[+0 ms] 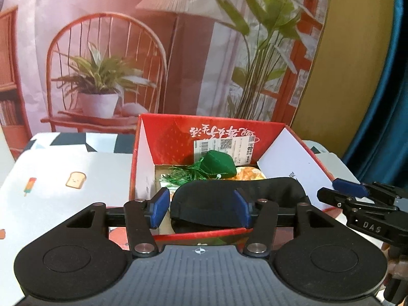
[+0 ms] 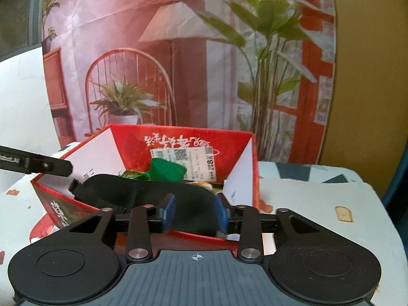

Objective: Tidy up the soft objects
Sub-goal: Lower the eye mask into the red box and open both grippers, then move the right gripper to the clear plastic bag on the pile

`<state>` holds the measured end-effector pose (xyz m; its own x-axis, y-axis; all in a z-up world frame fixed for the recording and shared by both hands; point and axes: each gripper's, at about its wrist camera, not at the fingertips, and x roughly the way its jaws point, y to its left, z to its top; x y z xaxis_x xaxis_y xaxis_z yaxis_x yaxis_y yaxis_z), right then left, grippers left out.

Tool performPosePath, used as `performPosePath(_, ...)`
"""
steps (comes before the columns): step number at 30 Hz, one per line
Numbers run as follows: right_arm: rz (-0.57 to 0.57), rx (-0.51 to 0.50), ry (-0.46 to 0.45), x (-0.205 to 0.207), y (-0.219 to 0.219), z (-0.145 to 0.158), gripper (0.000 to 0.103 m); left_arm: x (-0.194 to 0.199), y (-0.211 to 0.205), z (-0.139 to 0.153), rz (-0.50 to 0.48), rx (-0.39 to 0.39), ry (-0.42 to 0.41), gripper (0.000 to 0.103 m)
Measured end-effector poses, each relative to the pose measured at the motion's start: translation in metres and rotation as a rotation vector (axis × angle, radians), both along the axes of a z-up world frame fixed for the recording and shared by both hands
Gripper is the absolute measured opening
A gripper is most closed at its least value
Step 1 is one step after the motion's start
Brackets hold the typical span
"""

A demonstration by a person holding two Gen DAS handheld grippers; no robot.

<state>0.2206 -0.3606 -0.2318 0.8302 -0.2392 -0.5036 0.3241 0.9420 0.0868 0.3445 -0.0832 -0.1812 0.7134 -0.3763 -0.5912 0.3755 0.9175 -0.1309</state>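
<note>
In the left wrist view, the left gripper [image 1: 201,207] was seen spread wide, its blue pads set astride the black eye mask [image 1: 267,191] with a sliver of gap at the left-hand pad, so nothing was judged to be clamped there. The right gripper [image 2: 195,213] was seen narrower, with mask fabric filling the space between its pads; it was judged to be pinching the mask.

The mask was stretched across the near rim of the red box [image 1: 293,158], at 12 o'clock from both grippers. It could not be told whether it was resting on the rim.

Deeper in the box, a green tasselled pouch [image 1: 219,164] lay toward 12 o'clock.

For a tidy placement, the mask would best be carried further toward 12 o'clock, lowered clear of the rim, and let go only once flat, so that no strap is left trailing outside.
</note>
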Motion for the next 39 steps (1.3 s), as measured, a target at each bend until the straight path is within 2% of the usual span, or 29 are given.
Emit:
performPosePath(4, -0.004, 0.021, -0.042, -0.016, 0.005, 0.006, 0.055, -0.018, 0.007, 0.003, 0.005, 0.009, -0.021, 0.065)
performPosePath(8, 0.005, 0.038, -0.056, -0.032, 0.016, 0.008, 0.066, -0.040, 0.018, 0.000, 0.016, -0.008, -0.015, 0.070)
performPosePath(13, 0.022, 0.074, -0.043, -0.050, 0.034, -0.001, 0.074, -0.066, 0.031, -0.015, 0.036, -0.032, 0.025, 0.074)
performPosePath(18, 0.022, 0.098, 0.023, -0.063, 0.048, -0.018, 0.078, -0.086, 0.040, -0.036, 0.040, -0.070, 0.094, 0.074)
performPosePath(20, 0.024, 0.110, 0.042, -0.068, 0.051, -0.024, 0.082, -0.092, 0.040, -0.045, 0.044, -0.083, 0.129, 0.074)
performPosePath(25, 0.014, 0.158, 0.102, -0.083, 0.053, -0.045, 0.083, -0.110, 0.040, -0.072, 0.053, -0.132, 0.234, 0.072)
performPosePath(27, 0.005, 0.170, 0.125, -0.087, 0.051, -0.052, 0.083, -0.113, 0.039, -0.081, 0.051, -0.131, 0.265, 0.070)
performPosePath(35, -0.029, 0.240, 0.189, -0.092, 0.043, -0.073, 0.083, -0.115, 0.037, -0.089, 0.032, -0.093, 0.275, 0.037)
performPosePath(39, -0.010, 0.237, 0.203, -0.092, 0.050, -0.076, 0.082, -0.115, 0.037, -0.094, 0.036, -0.096, 0.299, 0.036)
